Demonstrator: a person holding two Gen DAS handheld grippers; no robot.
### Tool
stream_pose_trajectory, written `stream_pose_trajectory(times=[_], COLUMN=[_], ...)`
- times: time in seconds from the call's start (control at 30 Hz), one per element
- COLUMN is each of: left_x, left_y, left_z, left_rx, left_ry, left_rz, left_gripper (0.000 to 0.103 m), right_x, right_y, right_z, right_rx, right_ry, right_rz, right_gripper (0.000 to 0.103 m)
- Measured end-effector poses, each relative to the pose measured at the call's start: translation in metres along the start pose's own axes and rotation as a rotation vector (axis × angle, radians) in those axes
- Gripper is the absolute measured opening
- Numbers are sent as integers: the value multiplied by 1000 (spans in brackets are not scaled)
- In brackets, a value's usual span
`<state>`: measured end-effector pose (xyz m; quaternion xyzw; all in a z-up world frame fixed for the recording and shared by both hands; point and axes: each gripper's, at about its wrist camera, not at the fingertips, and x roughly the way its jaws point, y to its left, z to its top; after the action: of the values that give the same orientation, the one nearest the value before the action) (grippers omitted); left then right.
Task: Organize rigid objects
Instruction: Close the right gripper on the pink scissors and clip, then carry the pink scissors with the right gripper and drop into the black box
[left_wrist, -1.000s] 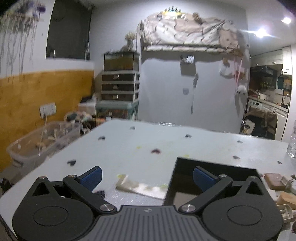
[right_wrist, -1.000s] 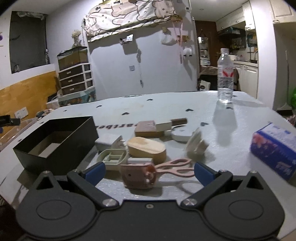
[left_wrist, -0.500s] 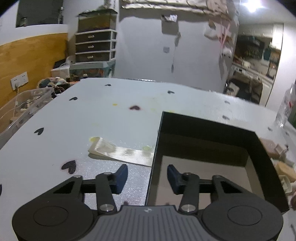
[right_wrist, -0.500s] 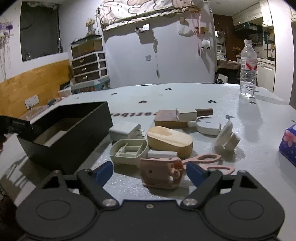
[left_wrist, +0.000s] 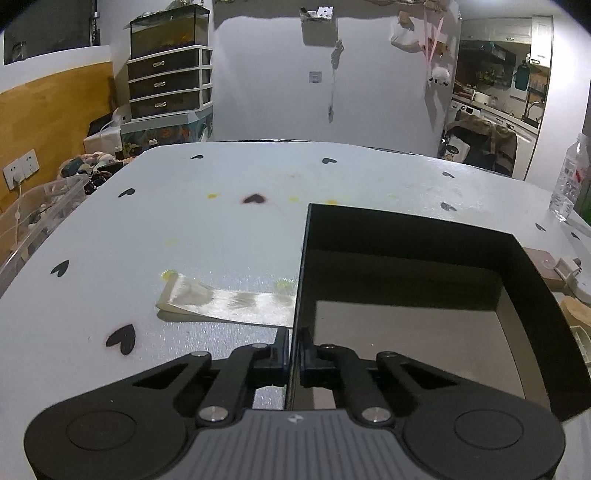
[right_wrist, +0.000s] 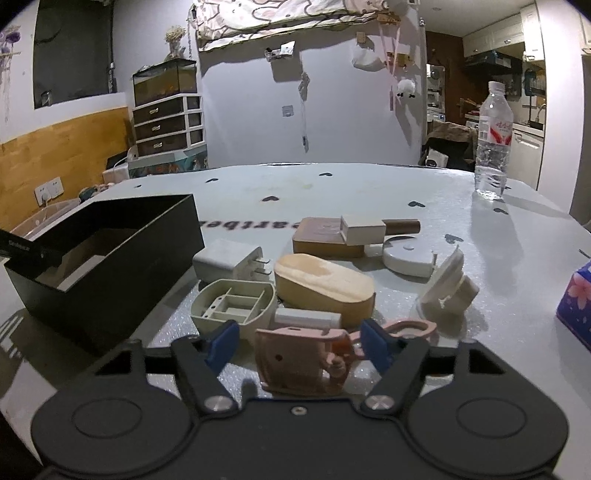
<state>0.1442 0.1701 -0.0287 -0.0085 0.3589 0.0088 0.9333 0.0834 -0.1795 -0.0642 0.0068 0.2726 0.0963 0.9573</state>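
A black open box (left_wrist: 406, 236) stands on the white table, empty inside. My left gripper (left_wrist: 293, 343) is shut on its near left wall, one finger outside and one inside. In the right wrist view the same box (right_wrist: 122, 266) sits at the left, beside a cluster of small items. My right gripper (right_wrist: 299, 339) is closing around a pink plastic piece (right_wrist: 295, 354) joined to pink scissors (right_wrist: 406, 328). Both blue pads still stand apart from it.
Behind the pink piece lie a white charger plug (right_wrist: 229, 262), a beige compartment tray (right_wrist: 232, 306), a tan oval block (right_wrist: 325, 284), a brown block (right_wrist: 325, 240) and a white disc (right_wrist: 406, 256). A water bottle (right_wrist: 493, 140) and a tissue box (right_wrist: 576, 302) stand to the right. A paper slip (left_wrist: 221, 299) lies left of the box.
My left gripper dropped onto the box's left wall and shut on it. My right gripper moved in on the pink piece and its jaws narrowed.
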Motion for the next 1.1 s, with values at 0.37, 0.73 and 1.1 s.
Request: stream_pose_trajectory(times=[0.37, 0.73, 1.1], left_x=[-5, -8, -14], left_y=[-4, -4, -10], left_z=[-7, -14, -19], left_rx=[39, 51, -15], left_ry=[-30, -39, -37], left_rz=[-17, -56, -34], left_gripper=[2, 2, 2], right_x=[-7, -37, 29], right_y=[-3, 18, 128], right_z=[-4, 63, 138], right_rx=[-51, -75, -57], right_ry=[-10, -137, 51], right_rz=[-8, 141, 454], right_gripper=[58, 58, 58])
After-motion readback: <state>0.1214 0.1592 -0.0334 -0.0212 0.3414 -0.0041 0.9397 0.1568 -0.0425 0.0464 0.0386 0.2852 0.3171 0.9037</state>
